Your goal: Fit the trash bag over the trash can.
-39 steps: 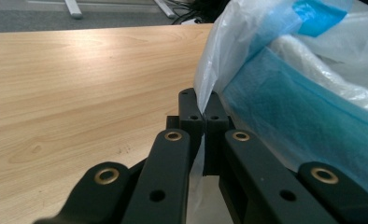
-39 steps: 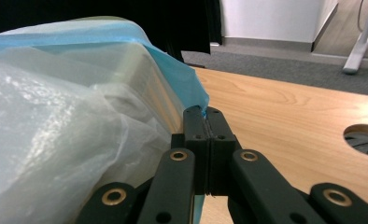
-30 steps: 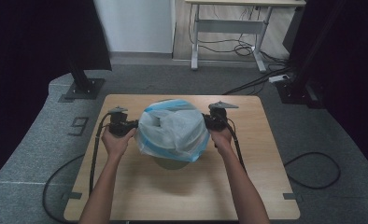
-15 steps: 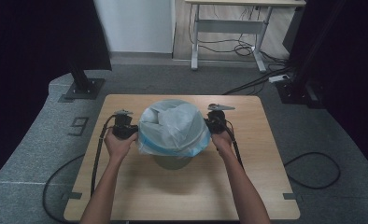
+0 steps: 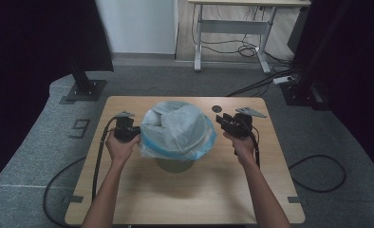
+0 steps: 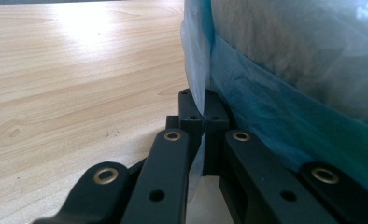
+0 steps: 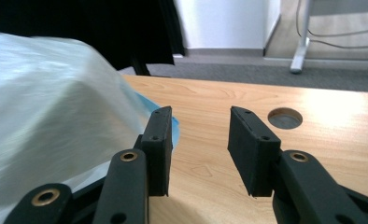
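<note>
My left gripper is at the left edge of the thin, translucent pale-blue plastic bin liner, its jaws pressed together on a fold of that film, which runs up between the pads in the left gripper view. The liner is draped over a round bin standing mid-table on the light wooden tabletop, its blue hem turned down around the rim. I judge the film to be very light, limp and slippery, easy to tear if I tug hard, so the doubled hem is the place to pinch it, not the loose billow on top. My right gripper is just beside the liner's right edge; its jaws have just been opening and now stand apart with nothing between them. A painted "9" reads on the grey floor mat left of the table; I see no brand or label on the liner.
</note>
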Available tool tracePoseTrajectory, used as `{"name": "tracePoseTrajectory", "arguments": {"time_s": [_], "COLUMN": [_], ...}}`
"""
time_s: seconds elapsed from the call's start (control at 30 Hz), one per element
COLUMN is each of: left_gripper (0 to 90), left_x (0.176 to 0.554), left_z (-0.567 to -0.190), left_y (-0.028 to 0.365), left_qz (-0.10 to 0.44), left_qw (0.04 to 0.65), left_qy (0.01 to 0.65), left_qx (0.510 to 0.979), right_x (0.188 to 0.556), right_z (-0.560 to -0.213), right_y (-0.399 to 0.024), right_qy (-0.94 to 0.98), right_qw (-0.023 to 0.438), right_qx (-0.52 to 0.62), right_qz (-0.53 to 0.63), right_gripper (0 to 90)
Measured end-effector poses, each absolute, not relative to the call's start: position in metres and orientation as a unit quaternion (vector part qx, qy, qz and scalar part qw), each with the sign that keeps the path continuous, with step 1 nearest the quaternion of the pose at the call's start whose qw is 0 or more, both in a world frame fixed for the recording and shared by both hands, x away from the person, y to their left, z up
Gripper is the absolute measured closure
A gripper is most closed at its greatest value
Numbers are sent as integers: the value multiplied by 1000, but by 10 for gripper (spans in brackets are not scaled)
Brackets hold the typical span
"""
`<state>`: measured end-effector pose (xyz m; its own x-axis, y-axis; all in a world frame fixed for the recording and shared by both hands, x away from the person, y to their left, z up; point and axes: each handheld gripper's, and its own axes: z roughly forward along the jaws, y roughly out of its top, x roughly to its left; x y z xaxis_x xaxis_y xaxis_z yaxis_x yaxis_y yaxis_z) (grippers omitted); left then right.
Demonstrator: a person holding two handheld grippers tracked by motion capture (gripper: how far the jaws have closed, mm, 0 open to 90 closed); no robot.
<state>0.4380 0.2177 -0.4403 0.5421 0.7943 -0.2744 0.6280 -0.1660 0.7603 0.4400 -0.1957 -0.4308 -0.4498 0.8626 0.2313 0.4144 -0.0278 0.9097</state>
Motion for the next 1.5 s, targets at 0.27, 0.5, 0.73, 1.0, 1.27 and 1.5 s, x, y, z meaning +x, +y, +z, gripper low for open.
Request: {"name": "tracePoseTrajectory", "arguments": {"time_s": [0.27, 0.5, 0.73, 1.0, 1.27, 1.5], "left_gripper": [889, 887, 889, 891, 892, 891], "left_x": [436, 435, 435, 435, 434, 432], "left_z": [-438, -437, -437, -437, -441, -444], "left_y": [220, 219, 218, 218, 222, 227], "left_qz": [92, 92, 92, 94, 89, 88], "left_qw": [445, 445, 443, 440, 446, 447], "left_qy": [470, 469, 470, 469, 473, 477], "left_qx": [757, 757, 758, 760, 755, 752], "right_x": [395, 357, 354, 365, 352, 353], "right_z": [-425, -429, -430, -441, -440, -449], "right_y": [-198, -189, -175, -165, -158, -159], "right_qy": [694, 722, 743, 756, 754, 762], "right_qw": [172, 131, 125, 127, 145, 144], "right_qx": [419, 367, 336, 312, 287, 289], "right_qz": [559, 572, 564, 561, 573, 561], "right_gripper": [501, 423, 367, 559, 887, 892]}}
